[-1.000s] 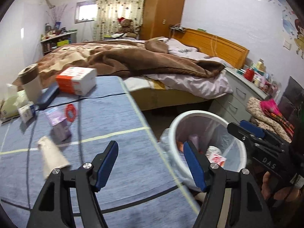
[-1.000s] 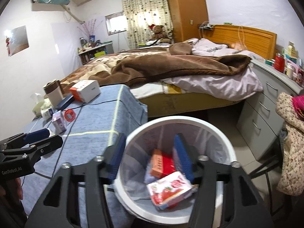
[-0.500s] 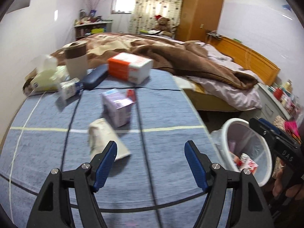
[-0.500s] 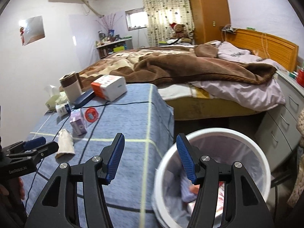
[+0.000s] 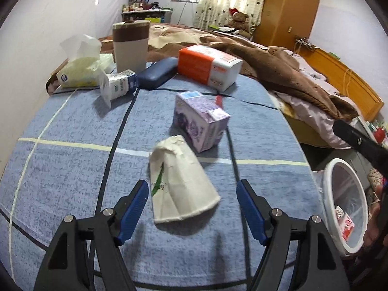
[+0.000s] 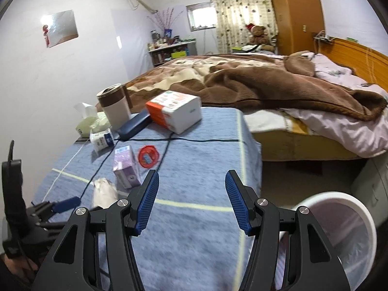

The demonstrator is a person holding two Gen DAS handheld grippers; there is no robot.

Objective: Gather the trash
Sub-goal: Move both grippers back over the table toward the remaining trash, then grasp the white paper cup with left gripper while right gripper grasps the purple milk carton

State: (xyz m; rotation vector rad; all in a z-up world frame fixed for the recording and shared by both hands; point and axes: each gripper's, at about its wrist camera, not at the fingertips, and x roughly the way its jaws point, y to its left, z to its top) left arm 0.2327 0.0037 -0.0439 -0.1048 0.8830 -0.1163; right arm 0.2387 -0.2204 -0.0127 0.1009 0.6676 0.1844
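Left wrist view
left gripper point(image 5: 192, 206): jaws spread wide, nothing pinched; the blue pads sit either side of the near end of the cup without touching it
paper cup point(image 5: 180, 181): crushed white one with a green print, lying on its side on the blue cloth point(image 5: 60, 169), wide mouth towards the camera
purple carton point(image 5: 201, 121): just beyond the cup, tipped on its side, pretty much touching the cup's narrow end
small milk carton point(image 5: 116, 86): white and blue, on its side further back left, beside the dark blue case point(image 5: 157, 72)
orange-and-white box point(image 5: 208, 65): at the far edge of the cloth, next to the case
tumbler point(image 5: 131, 46): upright, brown band on top; tissue pack point(image 5: 80, 68) to its left
trash bin point(image 5: 346, 206): white, lined with a clear bag, down off the right edge of the cloth; a red-and-white packet is visible inside

Right wrist view
right gripper point(image 6: 191, 200): partly open, holding nothing; it hangs over bare cloth near the right edge
bin from here point(image 6: 339, 230): lower right, below the cloth edge; contents hidden at this angle
cup from here point(image 6: 104, 192): blurry white lump at lower left, with the other gripper's blue fingertip point(image 6: 66, 203) just beside it
red ring-shaped lid point(image 6: 148, 156): flat on the cloth right of the purple carton; can't tell what it is exactly
bed point(image 6: 266, 84): brown blanket piled behind the cloth
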